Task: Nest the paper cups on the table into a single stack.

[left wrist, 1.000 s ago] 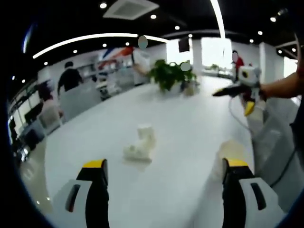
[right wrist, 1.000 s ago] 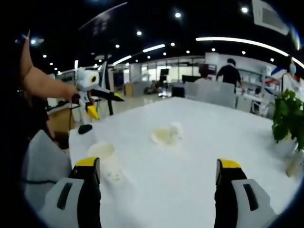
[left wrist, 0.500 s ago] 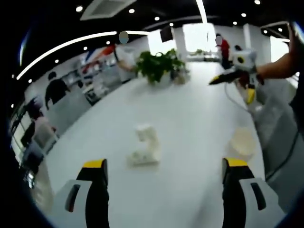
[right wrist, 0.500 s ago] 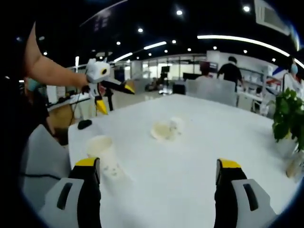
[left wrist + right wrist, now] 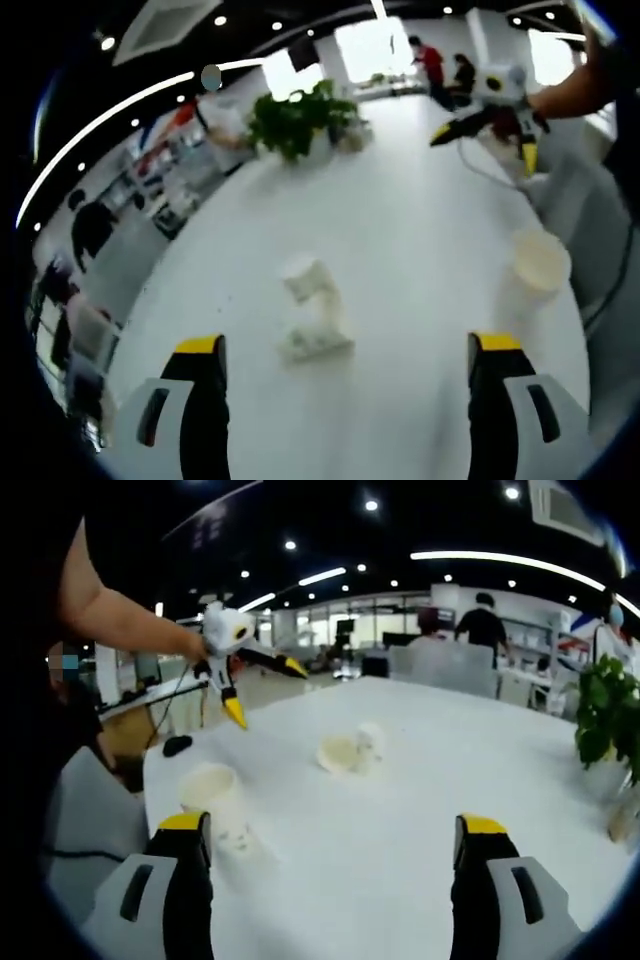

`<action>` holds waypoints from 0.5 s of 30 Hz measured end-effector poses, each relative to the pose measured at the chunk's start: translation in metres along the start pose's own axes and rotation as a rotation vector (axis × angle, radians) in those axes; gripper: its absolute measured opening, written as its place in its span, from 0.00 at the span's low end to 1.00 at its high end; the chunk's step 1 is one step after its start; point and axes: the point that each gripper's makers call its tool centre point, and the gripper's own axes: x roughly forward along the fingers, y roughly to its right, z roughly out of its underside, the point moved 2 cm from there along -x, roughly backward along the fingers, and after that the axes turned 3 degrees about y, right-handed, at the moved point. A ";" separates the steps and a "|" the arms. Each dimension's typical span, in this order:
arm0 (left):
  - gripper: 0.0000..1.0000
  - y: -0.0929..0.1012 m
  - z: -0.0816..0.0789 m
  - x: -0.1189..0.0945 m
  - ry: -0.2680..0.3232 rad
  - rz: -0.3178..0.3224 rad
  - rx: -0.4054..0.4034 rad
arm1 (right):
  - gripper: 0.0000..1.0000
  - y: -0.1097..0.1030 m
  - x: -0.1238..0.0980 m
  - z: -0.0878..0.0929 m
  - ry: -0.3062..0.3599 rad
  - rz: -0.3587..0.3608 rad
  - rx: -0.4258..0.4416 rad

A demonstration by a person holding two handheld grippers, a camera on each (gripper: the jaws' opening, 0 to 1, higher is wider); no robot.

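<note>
Comparing with a second ago: left claw view tipped further down over the table (image 5: 420,230); left claw, seen in right claw view, now out over the table edge rather than beside it.
Writing: none legible on cups or claws.
Left claw (image 5: 345,400): spread wide, holding nothing, above the table; also seen at (image 5: 262,685).
Right claw (image 5: 335,880): spread wide, holding nothing; also seen at (image 5: 480,115).
Upright cup (image 5: 538,265): standing near the table edge, (image 5: 210,790).
Tipped cups (image 5: 312,310): two lying touching mid-table, (image 5: 350,752).
Plant (image 5: 295,120): far end of table.
</note>
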 end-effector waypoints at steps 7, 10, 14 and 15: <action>0.98 -0.016 0.002 0.025 -0.038 0.052 0.068 | 0.99 0.006 -0.001 0.011 -0.027 0.013 0.023; 0.98 -0.022 0.004 0.035 -0.049 0.070 0.084 | 0.98 0.007 -0.002 0.014 -0.029 0.019 0.034; 0.97 -0.029 0.007 0.048 -0.060 0.097 0.099 | 0.98 0.009 0.000 0.017 -0.034 0.027 0.043; 0.97 -0.030 0.007 0.051 -0.064 0.106 0.112 | 0.98 0.010 0.000 0.018 -0.036 0.028 0.046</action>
